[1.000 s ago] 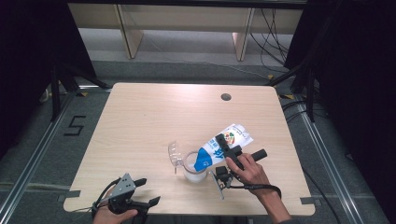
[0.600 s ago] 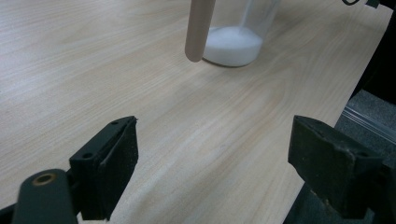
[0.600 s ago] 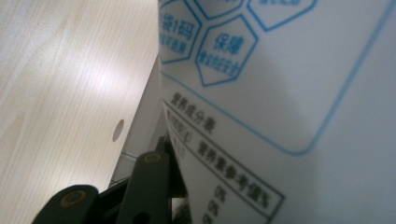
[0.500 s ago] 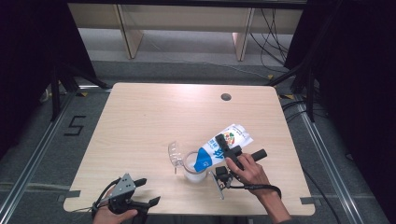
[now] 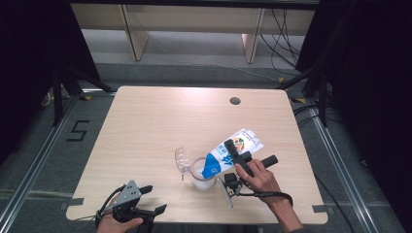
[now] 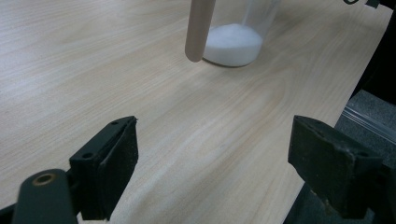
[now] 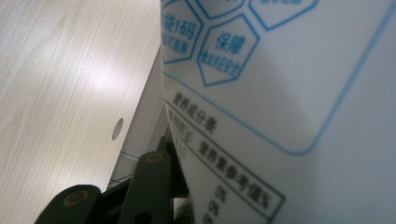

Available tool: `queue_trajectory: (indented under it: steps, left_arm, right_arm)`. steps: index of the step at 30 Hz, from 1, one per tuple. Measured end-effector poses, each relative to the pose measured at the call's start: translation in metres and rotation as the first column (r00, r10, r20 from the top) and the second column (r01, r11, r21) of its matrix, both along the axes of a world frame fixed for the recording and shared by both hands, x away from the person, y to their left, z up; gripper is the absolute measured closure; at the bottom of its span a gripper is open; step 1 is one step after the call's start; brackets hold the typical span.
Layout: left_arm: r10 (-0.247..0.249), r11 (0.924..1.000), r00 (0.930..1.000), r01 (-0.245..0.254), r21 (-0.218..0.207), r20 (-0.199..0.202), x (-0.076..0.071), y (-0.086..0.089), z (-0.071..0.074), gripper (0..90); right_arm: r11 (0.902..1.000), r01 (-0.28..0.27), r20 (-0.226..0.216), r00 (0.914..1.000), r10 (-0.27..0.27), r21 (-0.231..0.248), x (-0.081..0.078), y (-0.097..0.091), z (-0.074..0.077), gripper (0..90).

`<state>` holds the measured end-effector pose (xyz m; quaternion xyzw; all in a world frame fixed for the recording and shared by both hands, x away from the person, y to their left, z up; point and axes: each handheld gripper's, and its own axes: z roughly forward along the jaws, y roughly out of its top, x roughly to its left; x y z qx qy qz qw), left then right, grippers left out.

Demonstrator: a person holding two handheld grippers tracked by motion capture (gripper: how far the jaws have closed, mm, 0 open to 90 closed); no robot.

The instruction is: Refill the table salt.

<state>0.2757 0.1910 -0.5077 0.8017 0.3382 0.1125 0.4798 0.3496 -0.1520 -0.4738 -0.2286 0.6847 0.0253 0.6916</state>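
Both claws unmoved | right claw (image 5: 236, 154) clamps pouch (image 5: 228, 154), tilted over cup (image 5: 201, 175)

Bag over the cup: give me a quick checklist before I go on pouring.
1. Right gripper clamped on the blue-and-white bag: ok.
2. Bag tilted, its lower end over the clear cup: ok.
3. Cup upright on the table: ok.
4. White powder in the cup, well below the rim: ok.
5. Left gripper open, holding nothing, apart from the cup: ok.
6. Bag's mouth open and flowing: cannot tell.
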Motion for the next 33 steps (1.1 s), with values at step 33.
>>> queue_trajectory:
  steps: [33]
  left_arm:
    - [-0.006,1.0000,1.0000,0.006,0.001,-0.004,0.0000,-0.0001,-0.0003,15.7]
  right_arm:
    - [0.9992,0.012,0.018,0.9998,-0.011,-0.037,-0.0022,0.0020,0.0031,67.4]
